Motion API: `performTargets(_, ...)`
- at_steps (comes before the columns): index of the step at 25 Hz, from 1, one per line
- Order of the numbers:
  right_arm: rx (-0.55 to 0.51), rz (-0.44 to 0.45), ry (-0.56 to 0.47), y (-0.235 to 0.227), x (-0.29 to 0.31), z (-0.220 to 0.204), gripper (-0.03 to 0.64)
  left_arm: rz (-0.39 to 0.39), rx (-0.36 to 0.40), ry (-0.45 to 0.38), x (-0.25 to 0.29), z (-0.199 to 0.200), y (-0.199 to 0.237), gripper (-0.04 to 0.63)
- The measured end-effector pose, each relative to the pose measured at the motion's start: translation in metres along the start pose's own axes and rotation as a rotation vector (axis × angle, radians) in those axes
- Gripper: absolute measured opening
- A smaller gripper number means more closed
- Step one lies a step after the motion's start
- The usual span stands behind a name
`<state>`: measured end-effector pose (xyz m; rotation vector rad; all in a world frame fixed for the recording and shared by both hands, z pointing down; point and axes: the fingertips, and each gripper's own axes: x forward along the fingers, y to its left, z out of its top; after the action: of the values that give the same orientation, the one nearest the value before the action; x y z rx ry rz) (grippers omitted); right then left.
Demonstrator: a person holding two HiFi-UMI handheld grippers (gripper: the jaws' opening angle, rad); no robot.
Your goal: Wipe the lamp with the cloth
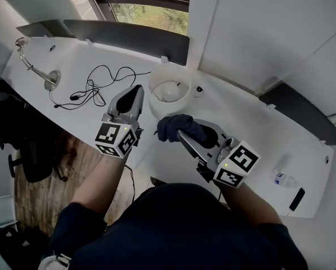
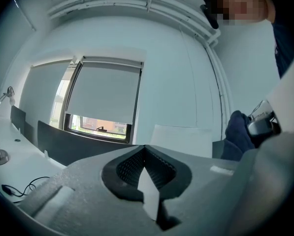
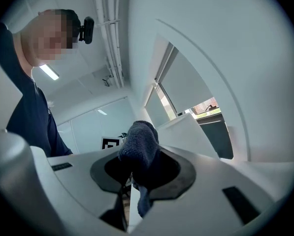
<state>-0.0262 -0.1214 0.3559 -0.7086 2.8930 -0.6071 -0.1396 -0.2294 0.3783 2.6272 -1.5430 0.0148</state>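
Observation:
The lamp (image 1: 169, 94) is a white, round, open-topped shade standing on the white desk (image 1: 258, 122). A dark blue cloth (image 1: 176, 127) is bunched just in front of it, pinched in my right gripper (image 1: 183, 133), which is shut on it. In the right gripper view the cloth (image 3: 139, 144) bulges up out of the jaws, with the lamp (image 3: 193, 132) beyond it. My left gripper (image 1: 138, 89) is shut and holds nothing; its tips sit close to the lamp's left side. From the left gripper view the lamp (image 2: 181, 140) lies just past the closed tips, and the cloth (image 2: 238, 134) is at the right.
A black cable (image 1: 92, 89) lies tangled on the desk left of the lamp. A chrome gooseneck fixture (image 1: 35, 69) stands at the far left. Dark partition panels (image 1: 134, 38) line the back edge. A small bottle (image 1: 283, 180) and a black object (image 1: 297, 198) lie at the right.

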Motion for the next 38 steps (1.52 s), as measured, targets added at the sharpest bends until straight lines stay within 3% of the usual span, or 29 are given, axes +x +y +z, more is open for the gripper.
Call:
performTargets(10, 0.014, 0.014, -0.082, -0.011, 0.022, 0.014, 0.107, 0.004, 0.006, 0.01, 0.015, -0.003, 0.006, 0.006)
performTargets(38, 0.146, -0.049, 0.073, -0.079, -0.005, -0.102, 0.107, 0.045, 0.0, 0.056, 0.031, -0.023, 0.011, 0.006)
